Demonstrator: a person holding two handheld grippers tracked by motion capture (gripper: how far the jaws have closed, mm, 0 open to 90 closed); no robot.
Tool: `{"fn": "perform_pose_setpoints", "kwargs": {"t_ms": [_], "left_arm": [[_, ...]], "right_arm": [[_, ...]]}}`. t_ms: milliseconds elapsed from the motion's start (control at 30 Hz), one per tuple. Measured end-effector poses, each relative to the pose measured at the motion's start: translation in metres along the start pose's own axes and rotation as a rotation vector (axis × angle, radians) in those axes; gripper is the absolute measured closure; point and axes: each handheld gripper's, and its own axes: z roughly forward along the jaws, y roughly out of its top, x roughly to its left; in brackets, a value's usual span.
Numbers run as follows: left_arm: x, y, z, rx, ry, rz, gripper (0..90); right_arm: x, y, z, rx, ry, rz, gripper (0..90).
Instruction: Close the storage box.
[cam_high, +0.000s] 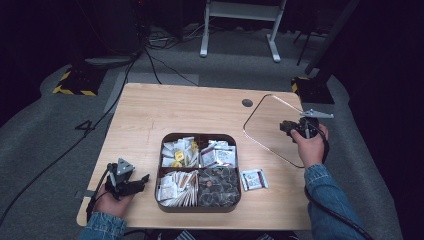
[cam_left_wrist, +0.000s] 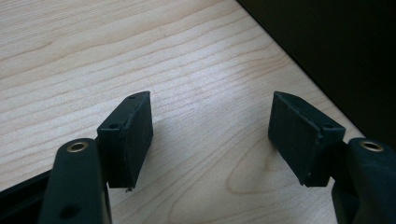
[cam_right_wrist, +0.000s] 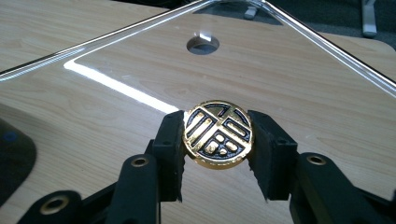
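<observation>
A dark square box (cam_high: 198, 136) with four compartments of sachets and packets sits at the table's front centre. Its clear lid (cam_high: 265, 127) lies to the right of it on the table. In the right gripper view the lid (cam_right_wrist: 289, 79) carries a round gold knob (cam_right_wrist: 218, 133) with a black pattern, and my right gripper (cam_right_wrist: 217, 135) is shut on that knob. From above, the right gripper (cam_high: 289, 127) is over the lid's right part. My left gripper (cam_high: 142, 180) rests low at the front left, open, with bare wood between its jaws (cam_left_wrist: 210, 135).
One white packet (cam_high: 253, 179) lies loose on the table just right of the box. A round cable hole (cam_high: 247, 102) is in the tabletop behind the lid. Cables and stand feet lie on the floor beyond the table's far edge.
</observation>
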Motion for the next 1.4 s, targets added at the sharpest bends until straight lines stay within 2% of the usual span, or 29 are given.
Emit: {"fn": "perform_pose_setpoints", "kwargs": {"t_ms": [400, 767, 933, 1100, 1167, 1200, 1233, 1267, 1333, 1400], "left_arm": [[0.000, 0.000, 0.000, 0.001, 0.000, 0.000, 31.4], [0.000, 0.000, 0.000, 0.000, 0.001, 0.000, 31.4], [0.000, 0.000, 0.000, 0.000, 0.003, -0.001, 31.4], [0.000, 0.000, 0.000, 0.000, 0.003, -0.001, 31.4], [0.000, 0.000, 0.000, 0.000, 0.003, -0.001, 31.4], [0.000, 0.000, 0.000, 0.000, 0.003, -0.001, 31.4], [0.000, 0.000, 0.000, 0.000, 0.003, -0.001, 31.4], [0.000, 0.000, 0.000, 0.000, 0.003, -0.001, 31.4], [0.000, 0.000, 0.000, 0.000, 0.003, -0.001, 31.4], [0.000, 0.000, 0.000, 0.000, 0.002, -0.001, 31.4]], "right_arm": [[0.011, 0.012, -0.026, -0.034, 0.036, -0.008, 59.1], [0.032, 0.025, -0.042, -0.046, 0.072, -0.050, 59.1], [0.051, 0.032, -0.046, -0.031, 0.108, -0.052, 59.1], [0.078, 0.039, -0.049, -0.013, 0.141, -0.098, 59.1], [0.083, 0.040, -0.049, -0.011, 0.149, -0.103, 59.1], [0.092, 0.042, -0.049, -0.011, 0.172, -0.114, 59.1], [0.092, 0.042, -0.049, -0.011, 0.172, -0.114, 59.1], [0.103, 0.044, -0.049, -0.010, 0.198, -0.130, 59.1], [0.105, 0.044, -0.049, -0.009, 0.203, -0.134, 59.1], [0.116, 0.045, -0.048, -0.002, 0.223, -0.155, 59.1]]}}
